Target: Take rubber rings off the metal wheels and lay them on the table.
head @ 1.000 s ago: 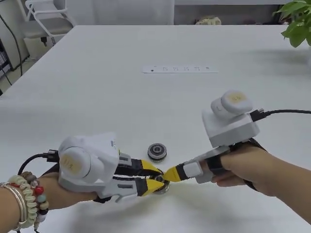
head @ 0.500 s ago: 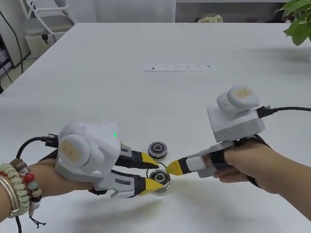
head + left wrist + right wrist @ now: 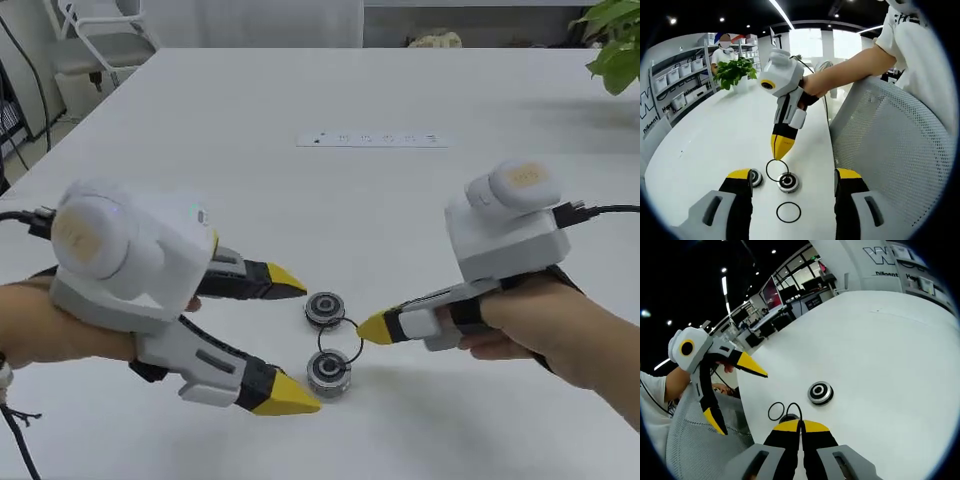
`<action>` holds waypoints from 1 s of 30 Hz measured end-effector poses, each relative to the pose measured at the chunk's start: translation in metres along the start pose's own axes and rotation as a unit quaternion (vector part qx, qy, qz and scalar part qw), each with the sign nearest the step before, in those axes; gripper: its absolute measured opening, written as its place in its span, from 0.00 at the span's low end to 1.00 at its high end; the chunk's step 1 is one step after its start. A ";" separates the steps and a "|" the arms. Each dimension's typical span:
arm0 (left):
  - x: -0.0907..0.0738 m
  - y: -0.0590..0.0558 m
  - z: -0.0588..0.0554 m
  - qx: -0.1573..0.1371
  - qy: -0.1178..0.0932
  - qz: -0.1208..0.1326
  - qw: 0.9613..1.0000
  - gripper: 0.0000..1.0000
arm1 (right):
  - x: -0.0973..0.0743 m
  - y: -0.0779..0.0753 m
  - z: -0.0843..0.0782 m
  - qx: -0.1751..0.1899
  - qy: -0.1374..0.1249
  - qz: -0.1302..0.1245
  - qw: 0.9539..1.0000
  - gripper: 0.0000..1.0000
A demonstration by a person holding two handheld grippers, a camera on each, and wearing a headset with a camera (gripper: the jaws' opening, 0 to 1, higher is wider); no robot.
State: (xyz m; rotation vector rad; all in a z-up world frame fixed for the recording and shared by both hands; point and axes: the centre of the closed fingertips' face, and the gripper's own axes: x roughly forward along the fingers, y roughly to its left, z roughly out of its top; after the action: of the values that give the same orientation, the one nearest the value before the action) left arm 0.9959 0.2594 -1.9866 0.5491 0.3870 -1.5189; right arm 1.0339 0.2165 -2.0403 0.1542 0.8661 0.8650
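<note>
Two small metal wheels lie on the white table (image 3: pixel 200 120), one farther (image 3: pixel 325 308) and one nearer (image 3: pixel 329 370). My right gripper (image 3: pixel 370 328) is shut on a thin black rubber ring (image 3: pixel 347 336) that hangs from its tip over the near wheel (image 3: pixel 788 182); I cannot tell whether the ring still catches on that wheel. My left gripper (image 3: pixel 290 340) is held open above the table, its jaws wide on either side of the wheels. In the left gripper view a second rubber ring (image 3: pixel 788 212) lies flat on the table, and it lies beside the held ring (image 3: pixel 793 407) as a loose loop (image 3: pixel 776 411).
A white power strip (image 3: pixel 372 140) lies across the middle of the table. A green plant (image 3: pixel 612 45) stands at the far right corner and a white chair (image 3: pixel 90 30) at the far left. A mesh chair back (image 3: pixel 890 140) is close behind the near table edge.
My left gripper has opened, let go of the near wheel and risen to the left. The right gripper has drawn the ring up and away from that wheel.
</note>
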 end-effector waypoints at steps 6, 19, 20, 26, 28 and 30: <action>-0.029 0.007 0.015 0.008 -0.021 0.036 0.999 0.71 | -0.009 -0.002 0.010 0.006 -0.025 -0.005 1.000 0.00; -0.077 0.008 -0.002 -0.029 -0.024 0.116 0.992 0.75 | -0.029 -0.002 0.031 0.005 -0.073 -0.018 0.997 0.00; -0.079 0.008 -0.004 -0.033 -0.026 0.123 0.992 0.75 | -0.031 -0.001 0.034 0.005 -0.078 -0.018 0.997 0.00; -0.090 -0.001 -0.024 -0.070 -0.023 0.143 0.987 0.74 | -0.035 0.006 0.045 0.008 -0.104 -0.008 0.994 0.00; -0.093 -0.005 -0.030 -0.082 -0.023 0.150 0.985 0.74 | -0.035 0.008 0.047 0.001 -0.109 -0.010 0.994 0.00; -0.095 -0.007 -0.035 -0.096 -0.024 0.157 0.983 0.75 | -0.034 0.010 0.049 -0.006 -0.111 -0.010 0.994 0.00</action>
State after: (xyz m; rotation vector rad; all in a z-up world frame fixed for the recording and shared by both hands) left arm 0.9895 0.3581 -1.9628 0.4001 0.3847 -1.1747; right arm 1.0516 0.2089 -1.9832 0.2260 0.6538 0.8170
